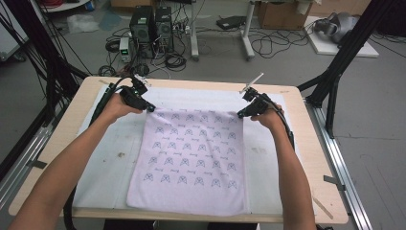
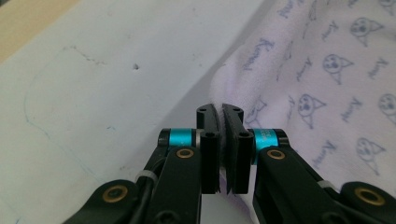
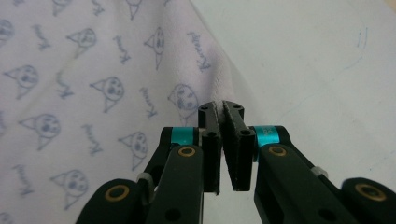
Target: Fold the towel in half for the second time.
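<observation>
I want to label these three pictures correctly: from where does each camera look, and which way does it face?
High view: above the person's side, facing forward and down on the table; both forearms, left gripper and right gripper show.
Left gripper view: rides the left gripper, facing along its jaws.
Right gripper view: rides the right gripper, likewise.
All views share the patterned towel, gripped at a corner.

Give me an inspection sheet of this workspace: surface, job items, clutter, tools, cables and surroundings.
Surface: wooden table covered by a white mat with faint marks.
Job's things: lilac printed towel lying flat, its two far corners pinched.
Clutter: nothing seen.
Grippers: left tool shut on the towel's far left corner; right tool shut on the far right corner.
Cables: black cable trails from the left tool; loose cables on the floor.
Surroundings: two computer towers, cardboard box, black frame struts.
</observation>
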### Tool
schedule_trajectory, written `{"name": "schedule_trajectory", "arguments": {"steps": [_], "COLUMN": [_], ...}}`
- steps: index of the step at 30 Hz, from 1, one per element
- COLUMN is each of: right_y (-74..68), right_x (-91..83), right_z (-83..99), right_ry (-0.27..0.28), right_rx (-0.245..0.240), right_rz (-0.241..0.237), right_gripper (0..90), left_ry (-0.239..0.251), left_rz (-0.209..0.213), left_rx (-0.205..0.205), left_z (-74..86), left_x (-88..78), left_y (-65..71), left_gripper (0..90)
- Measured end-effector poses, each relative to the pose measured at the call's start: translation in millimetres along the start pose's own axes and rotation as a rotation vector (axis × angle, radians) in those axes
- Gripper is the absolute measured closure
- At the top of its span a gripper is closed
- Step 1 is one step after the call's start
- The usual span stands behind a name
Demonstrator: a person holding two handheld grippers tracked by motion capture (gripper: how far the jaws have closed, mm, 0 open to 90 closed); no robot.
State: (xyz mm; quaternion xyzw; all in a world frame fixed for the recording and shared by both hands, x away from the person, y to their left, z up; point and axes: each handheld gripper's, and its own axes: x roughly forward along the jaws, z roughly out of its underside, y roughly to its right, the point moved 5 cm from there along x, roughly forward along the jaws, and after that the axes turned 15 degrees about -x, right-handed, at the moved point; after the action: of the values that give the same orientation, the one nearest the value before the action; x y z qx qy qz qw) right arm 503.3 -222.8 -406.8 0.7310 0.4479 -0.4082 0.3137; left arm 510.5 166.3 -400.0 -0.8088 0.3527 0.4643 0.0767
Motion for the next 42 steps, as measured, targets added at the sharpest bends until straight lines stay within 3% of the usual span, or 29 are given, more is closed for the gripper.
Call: {"name": "schedule_trajectory", "arguments": {"steps": [2,12,17,25,30,42], "right_y": [-4.0,-26.1,-42.0,-75.0,-100.4,-165.3], "right_x": [-9.1,-47.1,-67.8,-86.3,-94.7,-99.6], "right_z": [-0.2,17.7,16.5,30.7,40.8,68.8], "right_ry": [0.025,0.181,0.247,0.332,0.388,0.408], "right_rx": [0.001,0.031,-0.006,-0.055,-0.103,-0.218], "right_rz": [0.021,0.039,0.048,0.039,0.012,-0.091], "right_gripper": [86.0,85.9,85.9,85.8,85.8,85.7], "left_ry": [0.027,0.118,0.147,0.171,0.188,0.172], "left_rz": [0.014,0.076,0.094,0.130,0.160,0.218], "left_rx": [0.017,0.085,0.121,0.196,0.219,0.299], "left_z": [2.2,21.2,31.9,64.3,85.9,141.1], "left_x": [-6.8,-42.0,-59.0,-77.9,-84.1,-99.0], "left_y": [3.7,24.0,37.1,57.0,66.8,100.8], "left_gripper": [85.6,85.6,85.6,85.4,85.4,85.4]}}
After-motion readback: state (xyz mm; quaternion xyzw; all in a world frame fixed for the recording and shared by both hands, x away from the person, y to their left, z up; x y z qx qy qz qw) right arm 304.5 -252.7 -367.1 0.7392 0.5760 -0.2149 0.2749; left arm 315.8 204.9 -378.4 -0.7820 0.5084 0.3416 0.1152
